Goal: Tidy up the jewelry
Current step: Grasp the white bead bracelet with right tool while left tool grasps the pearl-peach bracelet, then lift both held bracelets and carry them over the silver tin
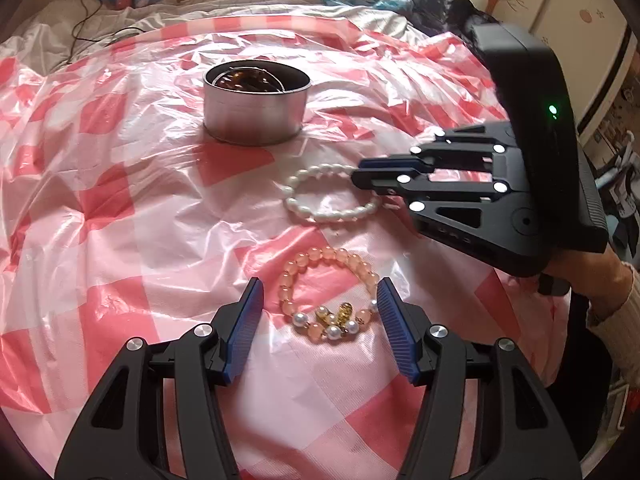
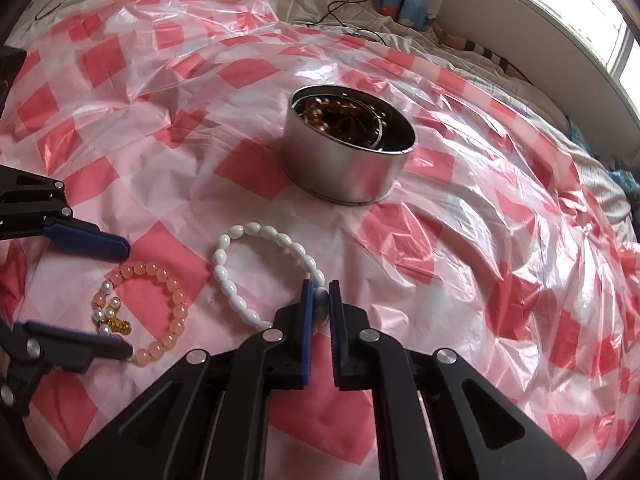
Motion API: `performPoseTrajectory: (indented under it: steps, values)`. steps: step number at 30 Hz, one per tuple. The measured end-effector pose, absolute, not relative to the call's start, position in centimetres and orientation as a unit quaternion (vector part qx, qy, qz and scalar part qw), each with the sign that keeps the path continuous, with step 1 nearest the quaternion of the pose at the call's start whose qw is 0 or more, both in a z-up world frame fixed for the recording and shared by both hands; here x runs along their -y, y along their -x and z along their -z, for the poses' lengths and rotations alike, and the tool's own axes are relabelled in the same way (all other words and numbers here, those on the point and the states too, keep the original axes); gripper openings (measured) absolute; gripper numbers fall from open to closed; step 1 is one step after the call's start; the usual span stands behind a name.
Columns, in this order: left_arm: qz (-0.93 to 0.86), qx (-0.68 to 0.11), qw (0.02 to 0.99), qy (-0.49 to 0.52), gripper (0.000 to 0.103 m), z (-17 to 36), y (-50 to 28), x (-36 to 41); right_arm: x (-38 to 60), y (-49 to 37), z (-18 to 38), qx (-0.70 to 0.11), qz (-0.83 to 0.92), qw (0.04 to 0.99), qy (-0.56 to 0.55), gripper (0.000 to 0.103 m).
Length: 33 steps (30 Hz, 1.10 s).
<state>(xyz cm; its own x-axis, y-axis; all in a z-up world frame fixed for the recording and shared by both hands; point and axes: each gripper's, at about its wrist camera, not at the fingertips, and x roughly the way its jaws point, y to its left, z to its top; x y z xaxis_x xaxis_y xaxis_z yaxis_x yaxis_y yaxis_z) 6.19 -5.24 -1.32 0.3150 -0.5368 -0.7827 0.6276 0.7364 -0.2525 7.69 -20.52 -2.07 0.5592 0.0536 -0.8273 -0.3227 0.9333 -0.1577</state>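
Jewelry lies spread on a crinkled pink-and-white checked plastic sheet point(image 1: 132, 184) that covers a bed. A round metal tin point(image 1: 256, 108) stands upright near the middle of the sheet, and the right wrist view shows amber-brown beads point(image 2: 320, 114) and a thin metal bangle point(image 2: 378, 128) already inside it. Nearer the grippers, a white pearl bracelet point(image 1: 320, 196) rests flat on the sheet, and just beside it, apart from it, sits a peach bead bracelet point(image 1: 332, 292) with a cluster of small white pearls and gold charms on one side. The right gripper point(image 2: 319, 300) has its two blue-padded fingers drawn close together around one bead of the white pearl bracelet, pinching the strand at the edge closest to the camera; the rest of the loop still lies on the plastic. In the left wrist view that same gripper reaches in from the right, its fingertips meeting the pearl loop, with a green light glowing on its black body. The left gripper point(image 1: 320, 308) is spread wide, its blue pads point(image 1: 248, 320) set on either side of the peach bead bracelet without touching it, holding nothing. At the far edge of the bed, a black cable point(image 1: 80, 20) trails over rumpled grey bedding point(image 1: 60, 28).
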Motion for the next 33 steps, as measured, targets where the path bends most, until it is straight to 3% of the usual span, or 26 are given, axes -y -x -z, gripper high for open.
performPoseTrajectory:
  steps: [4,5,6,10,11,12,14,18,24,33]
  values:
    - [0.357,-0.464,0.810,-0.042,0.056,1.6,-6.7,5.4,22.0,-7.9,1.7,-0.457,-0.128,0.876,0.086,0.011]
    - [0.356,-0.463,0.810,-0.051,0.055,1.7,-6.6,5.7,22.0,-8.0,1.8,-0.459,-0.128,0.875,0.082,0.027]
    - [0.358,-0.460,0.811,-0.059,0.047,1.8,-6.5,6.0,21.8,-8.2,1.9,-0.458,-0.128,0.876,0.083,0.039]
    - [0.355,-0.460,0.810,-0.079,0.016,2.1,-6.4,6.5,20.8,-8.0,2.5,-0.459,-0.126,0.873,0.105,0.039]
    - [0.355,-0.462,0.809,-0.075,0.007,2.1,-6.5,6.4,20.7,-7.9,2.6,-0.459,-0.127,0.873,0.107,0.031]
    - [0.358,-0.464,0.808,-0.069,0.007,2.1,-6.5,6.2,20.5,-7.9,2.6,-0.459,-0.126,0.873,0.111,0.018]
    - [0.361,-0.463,0.807,-0.064,0.007,2.0,-6.5,6.1,20.2,-7.7,2.6,-0.455,-0.121,0.874,0.120,0.009]
    - [0.375,-0.450,0.810,-0.027,0.007,1.1,-6.6,5.3,20.3,-7.0,1.6,-0.440,-0.126,0.883,0.100,0.008]
    - [0.384,-0.433,0.815,0.027,0.007,-0.1,-7.1,3.5,24.2,-6.4,-0.7,-0.418,-0.150,0.894,-0.054,0.008]
    - [0.394,-0.420,0.816,0.046,0.007,-1.2,-7.1,3.0,27.6,-6.2,-2.9,-0.368,-0.197,0.889,-0.189,0.008]
